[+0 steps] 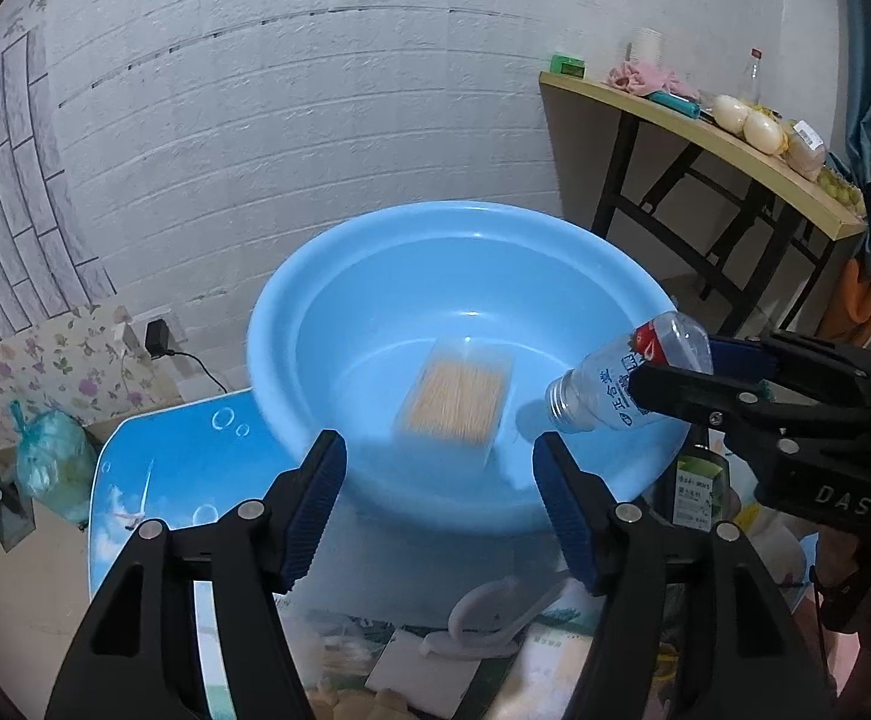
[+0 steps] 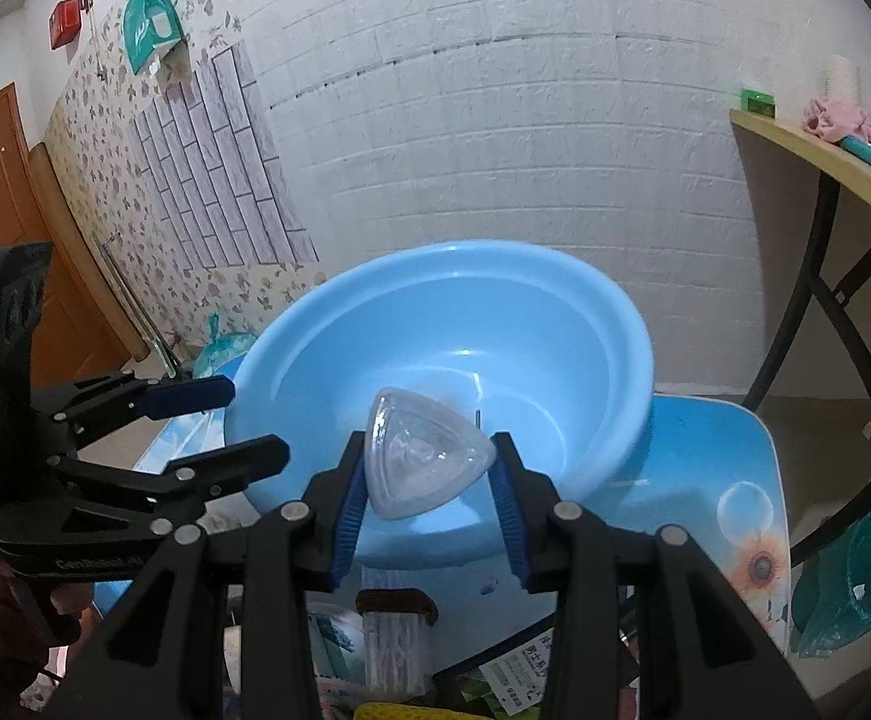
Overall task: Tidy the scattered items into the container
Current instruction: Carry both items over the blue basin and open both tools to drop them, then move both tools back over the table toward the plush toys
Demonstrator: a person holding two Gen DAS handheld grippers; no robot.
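While its blue-padded fingers stand spread with nothing between them, the left gripper (image 1: 438, 501) hangs just above the near rim of the blue basin (image 1: 291, 324). Inside the basin, on its floor, lies a clear box of toothpicks (image 1: 456, 399), blurred in the left wrist view. The right gripper (image 2: 429, 510) is clenched on a clear plastic bottle (image 2: 420, 459), whose capped neck (image 1: 561, 405) points down over the basin's right rim. The basin sits on a blue printed tabletop (image 2: 717, 480). Nearer than the basin, on that tabletop, lie a white hook (image 1: 483, 618), a small green-labelled bottle (image 1: 696, 489) and a pack of white sticks (image 2: 396, 642). Right of the basin stands a wooden side table (image 1: 705, 132) against the white brick wall (image 1: 315, 120).
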